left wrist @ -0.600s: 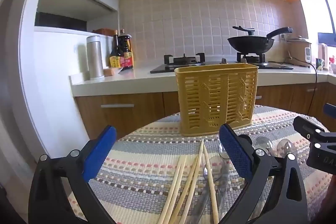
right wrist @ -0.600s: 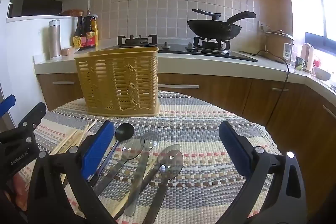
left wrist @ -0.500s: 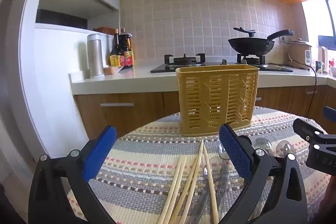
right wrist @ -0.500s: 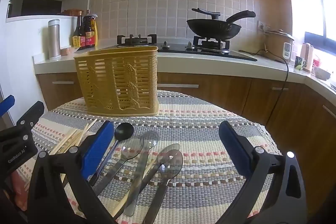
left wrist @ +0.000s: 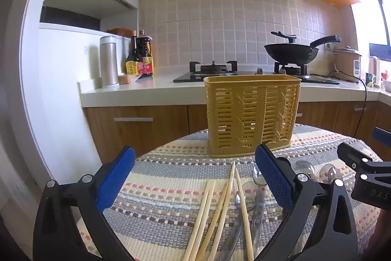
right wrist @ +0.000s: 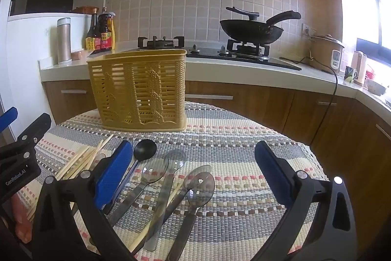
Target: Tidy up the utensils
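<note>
Kitchen tiles, a stove and a black wok [right wrist: 251, 29] fill the background, and in front of them a round table [right wrist: 256, 146] under a striped woven cloth carries everything that matters. At its far side stands a yellow slotted basket [left wrist: 253, 114], upright and, as far as its slots show, with nothing in it.

Between the basket and the person lie the utensils. Wooden chopsticks [left wrist: 220, 207] lie with their long axes running roughly toward the basket, directly under and between the fingers of the left hand-held gripper [left wrist: 195, 185], whose jaws stand wide apart and hold nothing. Clear spoons [right wrist: 168, 180] and one black spoon [right wrist: 144, 151] lie with bowls toward the basket and handles toward the person; they sit below the right hand-held gripper [right wrist: 193, 175], nearer its left finger, and its jaws are likewise wide apart and empty.

So the left side is nearer the chopsticks and the right side nearer the spoons, and my guess is that each takes its own pile, closing across the shafts from above.

The near ends of the chopsticks and spoon handles are cut off by the frame edge or hidden behind the gripper bodies. The spoons overlap, and at least one chopstick lies among them, so the exact count is hard to make out.
</note>
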A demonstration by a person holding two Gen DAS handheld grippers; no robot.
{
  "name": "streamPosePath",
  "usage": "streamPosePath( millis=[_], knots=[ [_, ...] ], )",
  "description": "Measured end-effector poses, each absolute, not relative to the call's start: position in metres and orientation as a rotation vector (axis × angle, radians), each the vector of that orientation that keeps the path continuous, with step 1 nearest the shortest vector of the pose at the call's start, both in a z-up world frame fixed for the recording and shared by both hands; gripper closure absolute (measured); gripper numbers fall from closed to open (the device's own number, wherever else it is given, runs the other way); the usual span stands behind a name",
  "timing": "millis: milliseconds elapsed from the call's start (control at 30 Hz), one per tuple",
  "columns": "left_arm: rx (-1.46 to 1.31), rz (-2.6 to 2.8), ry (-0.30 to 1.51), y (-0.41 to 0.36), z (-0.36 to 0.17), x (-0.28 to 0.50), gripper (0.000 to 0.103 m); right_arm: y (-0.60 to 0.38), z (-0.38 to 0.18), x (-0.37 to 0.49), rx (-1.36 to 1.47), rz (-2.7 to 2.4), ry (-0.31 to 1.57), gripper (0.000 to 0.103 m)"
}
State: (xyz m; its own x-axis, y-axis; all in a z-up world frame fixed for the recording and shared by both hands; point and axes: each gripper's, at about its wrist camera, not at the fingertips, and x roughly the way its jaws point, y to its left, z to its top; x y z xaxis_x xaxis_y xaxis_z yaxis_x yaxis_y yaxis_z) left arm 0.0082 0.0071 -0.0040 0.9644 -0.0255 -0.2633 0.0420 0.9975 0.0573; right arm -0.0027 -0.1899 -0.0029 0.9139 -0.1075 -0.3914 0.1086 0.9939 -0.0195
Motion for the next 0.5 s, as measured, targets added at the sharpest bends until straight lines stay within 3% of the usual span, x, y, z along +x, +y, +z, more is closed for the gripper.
streamPosePath(
  millis=[500],
  knots=[
    [0.066,-0.039,0.263,0.0066,-0.0028,0.0066,0.008,-0.1904,-0.0032,-0.003,0.0,-0.11,0.404,0.008]
  ],
)
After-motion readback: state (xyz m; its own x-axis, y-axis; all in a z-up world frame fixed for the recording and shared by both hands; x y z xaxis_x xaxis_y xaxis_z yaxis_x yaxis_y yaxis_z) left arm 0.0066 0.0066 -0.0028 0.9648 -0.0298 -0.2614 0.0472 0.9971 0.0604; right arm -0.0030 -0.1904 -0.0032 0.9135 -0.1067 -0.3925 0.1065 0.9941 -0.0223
